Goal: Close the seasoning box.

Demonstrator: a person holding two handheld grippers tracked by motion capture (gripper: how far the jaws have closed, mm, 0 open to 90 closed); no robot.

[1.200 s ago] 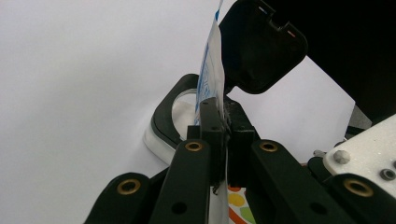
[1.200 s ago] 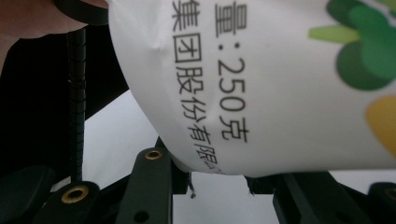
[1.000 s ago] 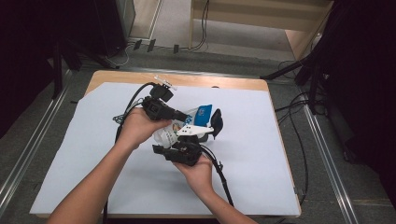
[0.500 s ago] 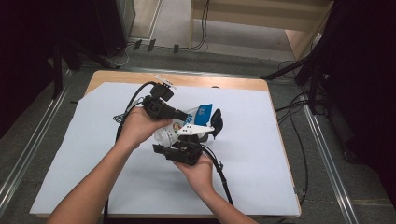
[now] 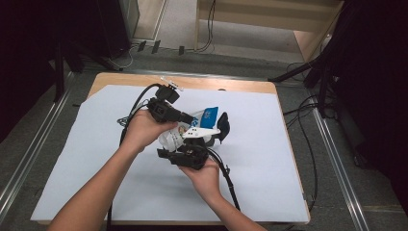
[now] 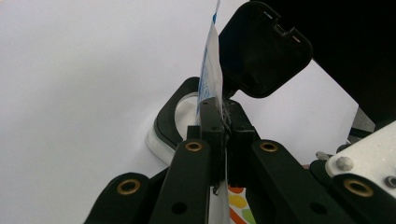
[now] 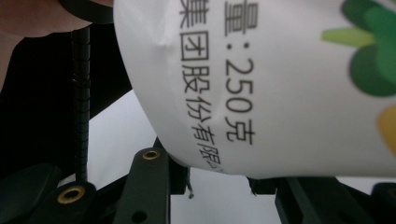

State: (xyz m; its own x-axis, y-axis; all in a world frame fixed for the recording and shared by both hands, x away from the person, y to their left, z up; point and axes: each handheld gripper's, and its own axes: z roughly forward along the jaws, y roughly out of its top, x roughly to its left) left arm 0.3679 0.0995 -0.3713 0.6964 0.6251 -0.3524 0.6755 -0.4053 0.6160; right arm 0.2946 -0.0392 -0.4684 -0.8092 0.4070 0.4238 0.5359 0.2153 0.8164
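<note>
Left claw [image 6: 223, 135]: clenched flat on the thin top edge of the white pouch [image 6: 211, 74]. Jaws nearly meet, with only the film sandwiched between the pads. The edge stands upright out of the jaws and carries blue print.

Right claw [image 7: 219, 184]: jaws stand apart under the pouch's [image 7: 280, 84] belly. The pouch bulges down between them and over them. Can't tell whether the pads actually press on it, so grip state there is unconfirmed. Black Chinese print and "250" run along the pouch wall, with a green and yellow graphic at the far right of my right gripper view.

High view: my left hand [image 5: 144, 130] holds the left claw [image 5: 185, 117] pointing right. My right hand [image 5: 204, 171] holds the right claw [image 5: 199, 139] just below it, pointing away from me. The pouch [image 5: 192, 126] hangs between the two claws, off the counter, blue panel toward the far side.

Just beyond the pouch a white container [image 6: 161, 135] with a black rim ring sits on the counter, and its black flip lid [image 6: 264, 46] is hinged open and stands up. From above that lid [image 5: 223, 126] is right of the pouch.

White sheet [image 5: 72, 159] covers the counter [image 5: 110, 78], whose wood edge shows along the far side. Claw cables trail back toward me.
</note>
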